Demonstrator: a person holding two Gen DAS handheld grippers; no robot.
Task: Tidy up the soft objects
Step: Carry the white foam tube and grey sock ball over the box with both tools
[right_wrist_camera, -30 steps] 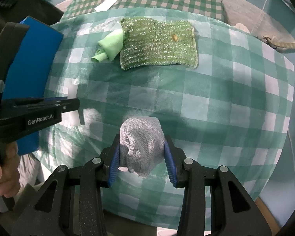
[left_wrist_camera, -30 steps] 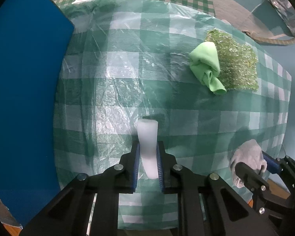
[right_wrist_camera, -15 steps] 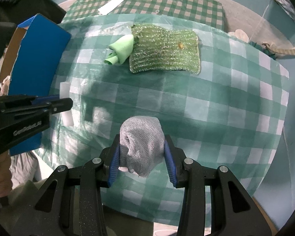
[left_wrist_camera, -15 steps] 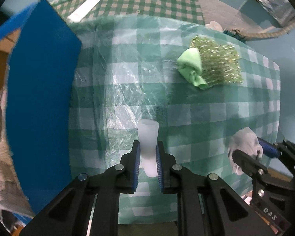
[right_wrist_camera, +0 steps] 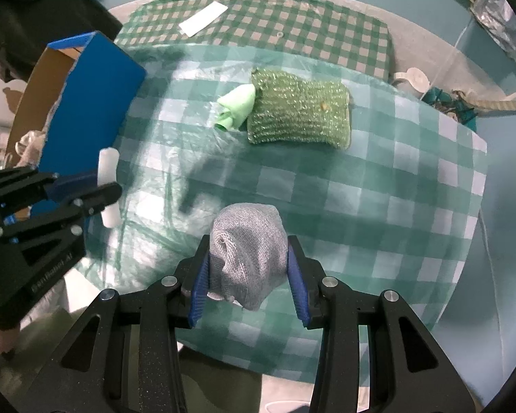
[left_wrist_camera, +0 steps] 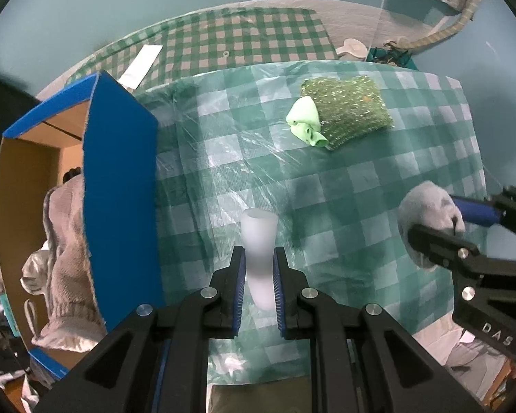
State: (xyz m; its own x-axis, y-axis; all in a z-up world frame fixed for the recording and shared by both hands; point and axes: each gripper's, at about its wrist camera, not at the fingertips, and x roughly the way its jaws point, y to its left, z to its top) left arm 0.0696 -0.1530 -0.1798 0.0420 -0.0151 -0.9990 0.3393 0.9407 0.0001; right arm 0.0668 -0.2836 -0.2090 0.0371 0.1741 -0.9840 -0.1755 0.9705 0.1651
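A white foam piece (left_wrist_camera: 259,261) is clamped by the left gripper (left_wrist_camera: 258,277); a grey cloth (right_wrist_camera: 247,254) is pinched by the right gripper (right_wrist_camera: 247,275), the blue box (left_wrist_camera: 118,186) at 9 o'clock.

It looked like a home room. The worktop (right_wrist_camera: 412,186) wore a green checked cloth under clear plastic, teal walls (left_wrist_camera: 120,7) stood behind, and a blue cardboard box (left_wrist_camera: 120,189) held crumpled laundry (left_wrist_camera: 65,258) beside it.

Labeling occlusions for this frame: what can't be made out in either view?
- Blue box interior: left wrist view, near wall hides most; grey cloth inside partly seen.
- White foam roll lower end: left gripper fingers cover it.
- Grey knit cloth sides: right gripper fingers cover them.
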